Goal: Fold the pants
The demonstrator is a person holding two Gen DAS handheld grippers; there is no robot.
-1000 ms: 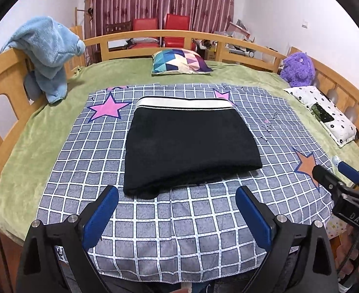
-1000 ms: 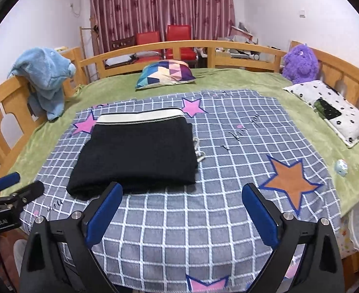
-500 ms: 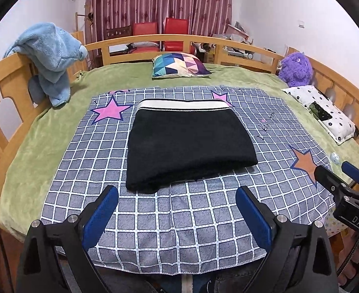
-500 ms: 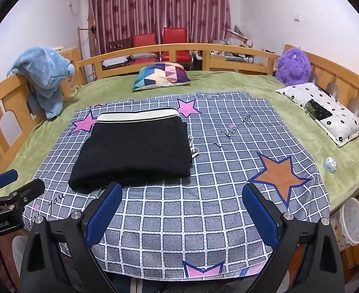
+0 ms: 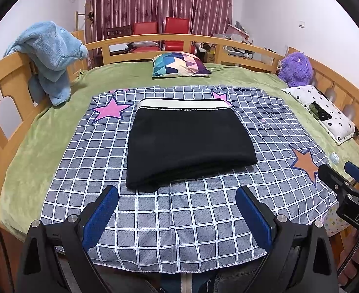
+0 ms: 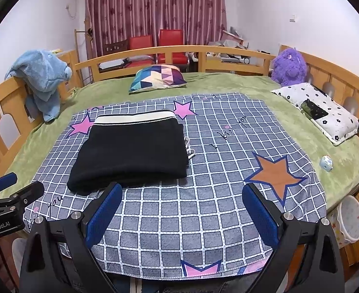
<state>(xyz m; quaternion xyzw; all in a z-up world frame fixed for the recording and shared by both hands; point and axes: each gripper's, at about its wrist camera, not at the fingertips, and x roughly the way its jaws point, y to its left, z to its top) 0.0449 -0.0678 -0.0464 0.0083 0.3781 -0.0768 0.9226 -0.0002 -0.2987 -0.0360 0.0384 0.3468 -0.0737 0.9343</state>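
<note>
The black pants (image 5: 186, 141) lie folded into a neat rectangle on the grey checked cloth (image 5: 179, 219), with the white waistband at the far end. They also show in the right wrist view (image 6: 133, 151), left of centre, with a white drawstring sticking out on the right side. My left gripper (image 5: 177, 210) is open and empty, held above the cloth's near edge, short of the pants. My right gripper (image 6: 181, 207) is open and empty, to the right of the pants' near corner.
The cloth lies on a green blanket (image 5: 45, 131) inside a wooden bed rail (image 5: 5, 78). A patterned cushion (image 5: 179, 64), a blue plush (image 5: 49, 56), a purple plush (image 5: 295, 68), a white spotted pillow (image 5: 326, 114) and a small toy (image 6: 326, 163) sit around the edges.
Both grippers have drawn back toward the near edge of the bed and risen a little. The folded pants have not moved.
</note>
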